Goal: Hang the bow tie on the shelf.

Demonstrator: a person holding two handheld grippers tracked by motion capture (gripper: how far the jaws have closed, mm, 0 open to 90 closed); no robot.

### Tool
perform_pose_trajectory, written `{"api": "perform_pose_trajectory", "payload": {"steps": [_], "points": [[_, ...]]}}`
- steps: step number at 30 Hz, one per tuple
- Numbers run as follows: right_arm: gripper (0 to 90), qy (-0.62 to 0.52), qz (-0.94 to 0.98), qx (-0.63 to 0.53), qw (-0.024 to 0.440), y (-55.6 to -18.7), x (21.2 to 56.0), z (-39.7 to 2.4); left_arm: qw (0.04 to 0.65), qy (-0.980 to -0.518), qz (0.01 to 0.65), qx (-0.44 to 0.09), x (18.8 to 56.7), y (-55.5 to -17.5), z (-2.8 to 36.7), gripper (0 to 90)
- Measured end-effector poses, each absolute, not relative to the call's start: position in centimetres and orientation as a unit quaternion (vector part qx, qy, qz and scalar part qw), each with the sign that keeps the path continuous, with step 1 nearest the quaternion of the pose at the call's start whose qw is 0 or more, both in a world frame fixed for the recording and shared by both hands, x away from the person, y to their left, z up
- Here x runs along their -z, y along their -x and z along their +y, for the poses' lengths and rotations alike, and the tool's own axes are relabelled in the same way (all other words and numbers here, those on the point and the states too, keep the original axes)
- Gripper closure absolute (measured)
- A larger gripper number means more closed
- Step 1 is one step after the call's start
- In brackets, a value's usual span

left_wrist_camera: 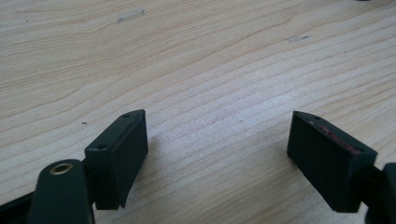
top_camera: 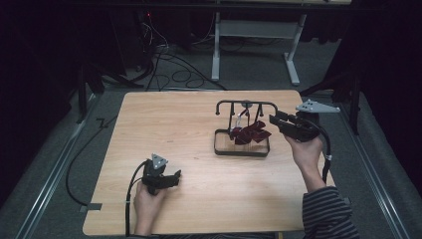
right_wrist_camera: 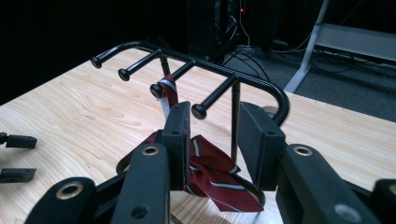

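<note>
A black rack point(top_camera: 247, 103) with several knobbed pegs stands on a tray base right of the table's middle. A dark red striped tie point(top_camera: 251, 133) hangs from one peg and bunches on the base. My right gripper point(top_camera: 274, 119) is level at the rack's right side. In the right gripper view its jaws point(right_wrist_camera: 215, 116) are open in front of the pegs point(right_wrist_camera: 198, 111). The tie point(right_wrist_camera: 212, 175) lies beyond them, and neither pad presses on it. My left gripper point(top_camera: 172, 178) rests low at the front left, open wide point(left_wrist_camera: 217, 121) over bare wood.
The wooden table point(top_camera: 169, 124) has free room on its left half and front. In the right gripper view the left gripper's jaws point(right_wrist_camera: 16, 140) sit far off at the left edge. A white-legged frame point(top_camera: 216, 45) and cables point(top_camera: 171, 67) lie on the floor beyond the table.
</note>
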State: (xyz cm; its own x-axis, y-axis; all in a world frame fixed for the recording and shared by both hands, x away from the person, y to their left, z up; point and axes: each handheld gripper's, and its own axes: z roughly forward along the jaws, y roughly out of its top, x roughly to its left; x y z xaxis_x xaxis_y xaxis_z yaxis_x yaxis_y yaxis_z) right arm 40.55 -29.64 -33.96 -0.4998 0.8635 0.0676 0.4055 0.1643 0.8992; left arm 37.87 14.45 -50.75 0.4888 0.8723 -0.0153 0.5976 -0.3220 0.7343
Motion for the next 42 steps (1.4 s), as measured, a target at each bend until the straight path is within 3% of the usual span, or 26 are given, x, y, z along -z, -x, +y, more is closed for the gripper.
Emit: {"api": "perform_pose_trajectory", "payload": {"steps": [42], "points": [[63.5,-0.464,0.701,-0.489,0.233,-36.7,35.8,-34.1,0.350,-0.788,0.466,-0.197,50.8,-37.9,14.4,20.7]]}}
